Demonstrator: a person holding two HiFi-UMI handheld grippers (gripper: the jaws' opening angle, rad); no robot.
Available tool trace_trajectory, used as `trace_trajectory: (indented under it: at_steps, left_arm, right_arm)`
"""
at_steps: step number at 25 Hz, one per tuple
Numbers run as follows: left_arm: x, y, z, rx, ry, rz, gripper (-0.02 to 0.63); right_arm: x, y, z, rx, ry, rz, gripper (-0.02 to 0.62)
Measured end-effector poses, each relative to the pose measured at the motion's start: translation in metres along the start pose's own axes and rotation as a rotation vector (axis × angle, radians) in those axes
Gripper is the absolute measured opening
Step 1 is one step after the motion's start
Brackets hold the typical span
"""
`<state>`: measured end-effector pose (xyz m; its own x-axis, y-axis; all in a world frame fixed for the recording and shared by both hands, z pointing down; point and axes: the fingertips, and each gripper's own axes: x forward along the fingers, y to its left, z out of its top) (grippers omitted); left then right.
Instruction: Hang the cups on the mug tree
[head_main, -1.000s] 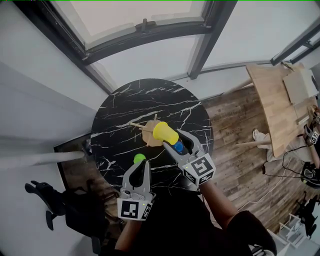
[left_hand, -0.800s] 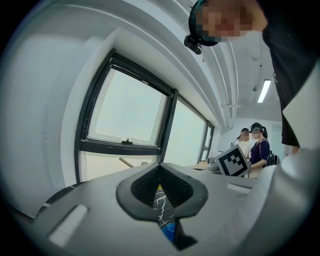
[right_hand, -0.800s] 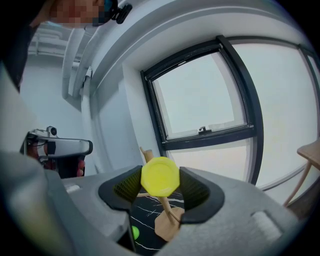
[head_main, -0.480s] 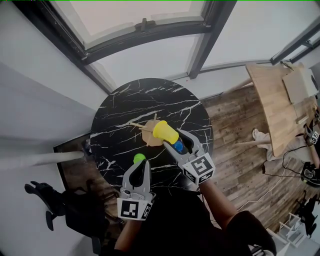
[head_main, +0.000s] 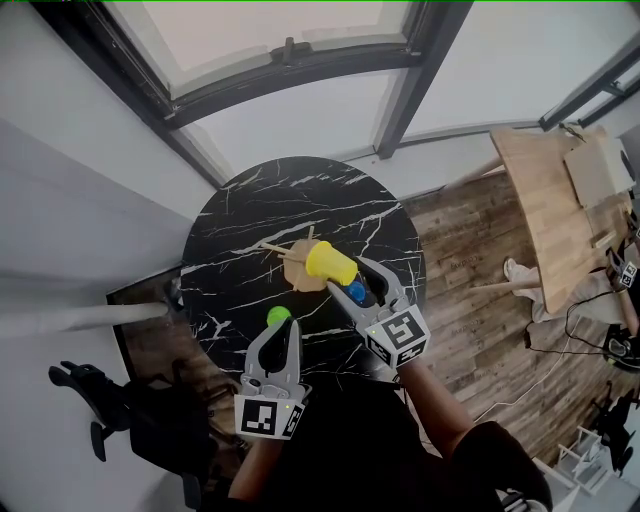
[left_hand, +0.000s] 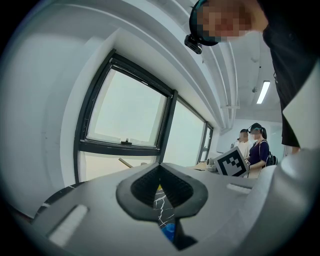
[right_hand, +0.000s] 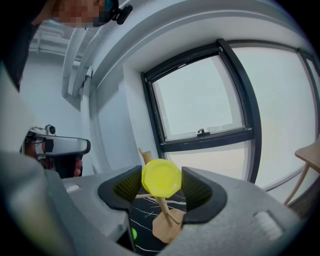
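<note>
A wooden mug tree (head_main: 298, 270) stands on the round black marble table (head_main: 250, 210). A yellow cup (head_main: 330, 265) hangs on one of its pegs, base toward me. My right gripper (head_main: 348, 277) reaches around that cup; its jaws are opening, and in the right gripper view the yellow cup (right_hand: 161, 177) sits between the pads in front of the mug tree (right_hand: 167, 225). A blue cup (head_main: 356, 293) lies under the right gripper. My left gripper (head_main: 283, 328) is shut and empty, its tip just behind a green cup (head_main: 279, 317) on the table.
A light wooden table (head_main: 545, 200) stands to the right on the plank floor. A window frame runs behind the round table. A black stand (head_main: 100, 400) sits low at the left. People (left_hand: 255, 145) stand far off in the left gripper view.
</note>
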<state>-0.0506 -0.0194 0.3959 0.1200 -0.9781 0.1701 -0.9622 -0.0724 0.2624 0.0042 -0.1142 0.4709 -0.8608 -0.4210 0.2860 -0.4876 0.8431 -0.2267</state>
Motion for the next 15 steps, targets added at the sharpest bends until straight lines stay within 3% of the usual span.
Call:
trace_trajectory:
  at_steps: [15]
  left_arm:
    - [-0.012,-0.006,0.005,0.004,-0.02,-0.022,0.0]
  right_arm:
    - [-0.019,-0.001,0.012,-0.001,-0.054,-0.064,0.249]
